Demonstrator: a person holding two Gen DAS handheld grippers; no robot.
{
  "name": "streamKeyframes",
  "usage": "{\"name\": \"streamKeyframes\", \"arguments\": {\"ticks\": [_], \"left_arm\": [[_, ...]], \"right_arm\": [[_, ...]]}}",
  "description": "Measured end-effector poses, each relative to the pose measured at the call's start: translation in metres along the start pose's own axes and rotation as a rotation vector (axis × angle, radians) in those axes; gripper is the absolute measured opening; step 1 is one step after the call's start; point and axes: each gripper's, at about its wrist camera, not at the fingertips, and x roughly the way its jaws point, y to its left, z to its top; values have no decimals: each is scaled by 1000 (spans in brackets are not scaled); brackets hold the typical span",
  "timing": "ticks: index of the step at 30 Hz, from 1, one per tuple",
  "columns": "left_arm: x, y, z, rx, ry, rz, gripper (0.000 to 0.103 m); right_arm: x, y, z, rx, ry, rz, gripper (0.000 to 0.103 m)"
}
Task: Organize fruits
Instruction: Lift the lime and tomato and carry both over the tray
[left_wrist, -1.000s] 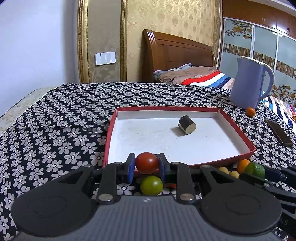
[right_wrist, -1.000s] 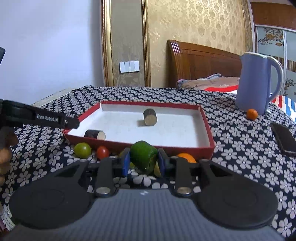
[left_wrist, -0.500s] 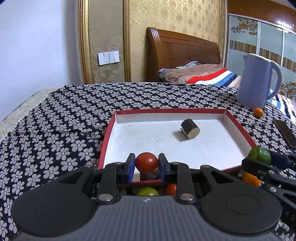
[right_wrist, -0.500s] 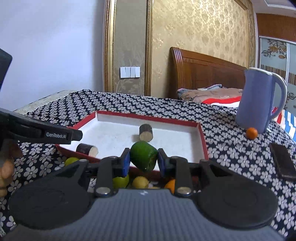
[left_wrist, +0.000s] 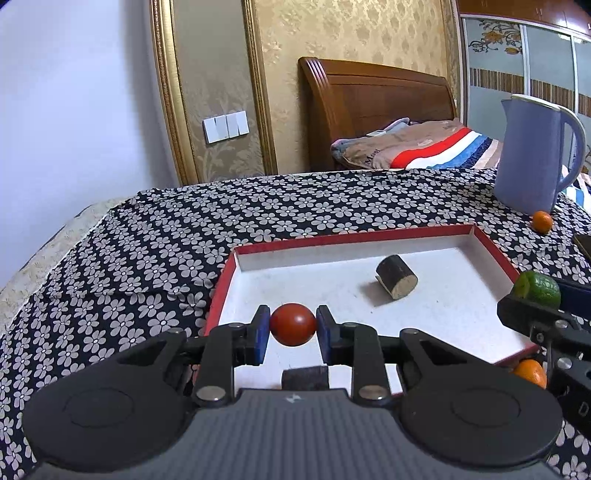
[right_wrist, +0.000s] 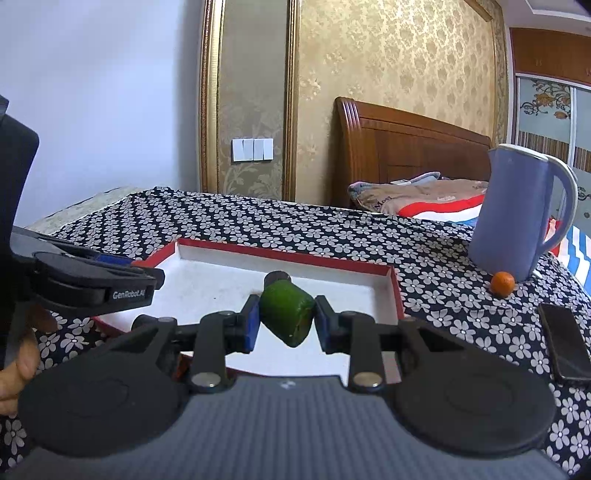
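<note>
Both grippers were seen clamped on fruit above the red-rimmed tray (left_wrist: 495, 254): the left gripper (left_wrist: 292, 325) pinched a red tomato (left_wrist: 292, 324), the right gripper (right_wrist: 285, 314) a green lime piece (right_wrist: 287, 313), with 1 dark log piece (left_wrist: 397, 281) lying inside, and a blue jug (right_wrist: 517, 218) beyond.

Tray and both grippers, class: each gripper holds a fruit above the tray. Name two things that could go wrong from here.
1. The red tomato in the left gripper is round; released from this height, it may roll across the tray.
2. The green fruit sits tilted in the right gripper, held by its edges, so it may slip early.
</note>
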Motion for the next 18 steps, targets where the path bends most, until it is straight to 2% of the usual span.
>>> {"name": "streamKeyframes", "arguments": {"ticks": [18], "left_arm": [[43, -9, 18, 5, 35, 38, 26]], "right_arm": [[40, -13, 17, 33, 32, 6, 29]]}}
